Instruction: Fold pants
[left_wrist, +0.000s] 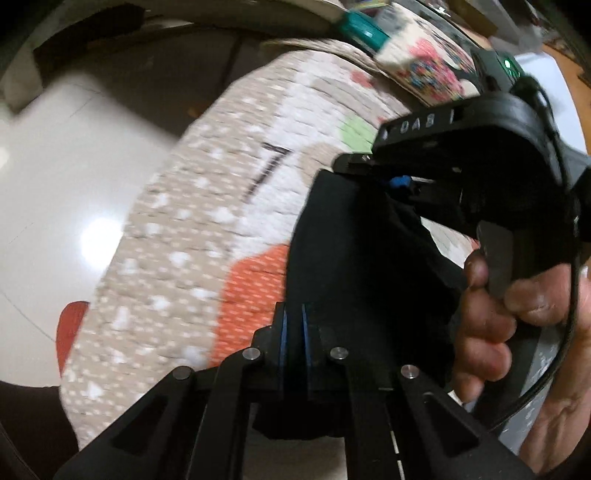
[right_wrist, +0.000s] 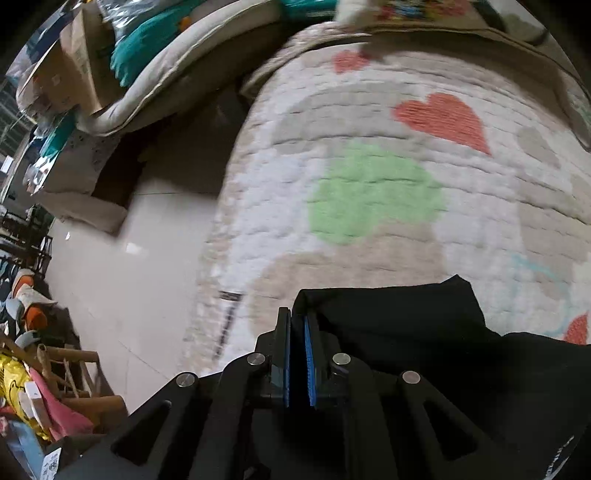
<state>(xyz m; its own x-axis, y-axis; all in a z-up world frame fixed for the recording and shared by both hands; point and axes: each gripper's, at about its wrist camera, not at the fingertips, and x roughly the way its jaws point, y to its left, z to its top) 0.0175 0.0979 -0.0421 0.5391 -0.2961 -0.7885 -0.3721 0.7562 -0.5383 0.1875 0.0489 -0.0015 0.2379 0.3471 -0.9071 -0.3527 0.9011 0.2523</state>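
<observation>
The quilted play mat (right_wrist: 369, 229) lies on the tiled floor (right_wrist: 122, 280). Black pants (right_wrist: 424, 332) rest at its 5 o'clock area.

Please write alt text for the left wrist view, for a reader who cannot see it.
The left tool is shut on a fold of black pants above a quilted mat printed with orange and green shapes. On the right, a hand holds the right tool, also gripping the pants.

The pants (right_wrist: 424, 332) are plain black. The quilted mat (right_wrist: 369, 258) under them is beige and white, with red hearts, a light green shape and small white spots. The floor (left_wrist: 55, 184) is glossy white.
</observation>
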